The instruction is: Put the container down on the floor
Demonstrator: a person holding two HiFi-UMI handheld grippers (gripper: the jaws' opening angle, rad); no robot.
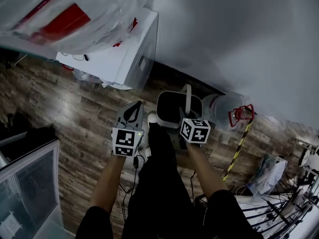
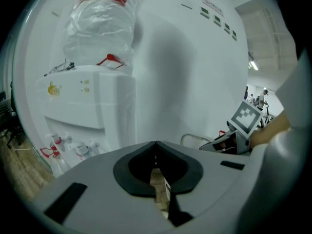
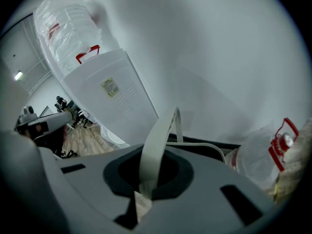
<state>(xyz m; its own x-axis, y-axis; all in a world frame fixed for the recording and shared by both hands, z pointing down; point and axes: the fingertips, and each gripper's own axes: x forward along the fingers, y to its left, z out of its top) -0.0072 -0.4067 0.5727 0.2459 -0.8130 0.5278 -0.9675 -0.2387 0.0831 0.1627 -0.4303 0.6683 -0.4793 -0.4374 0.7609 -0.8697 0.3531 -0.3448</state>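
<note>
The container [image 1: 168, 108] is a light-rimmed bucket with a dark inside, low over the wood floor near the wall. Its pale bail handle [image 1: 188, 97] stands upright. My right gripper [image 1: 184, 115] is shut on that handle [image 3: 155, 145], which runs up from between the jaws in the right gripper view; the bucket's rim [image 3: 207, 146] shows just beyond. My left gripper [image 1: 133, 108] hangs to the bucket's left, not touching it. Its jaws meet at the tips with nothing between them [image 2: 156, 143].
A white water dispenser [image 1: 127, 54] with a plastic-wrapped bottle [image 1: 60, 14] stands against the wall on the left. A clear jug with a red handle [image 1: 229, 111] lies right of the bucket. A yellow-black striped strip [image 1: 238, 148], bicycle wheels [image 1: 284, 210] and a glass case [image 1: 25, 183] are nearby.
</note>
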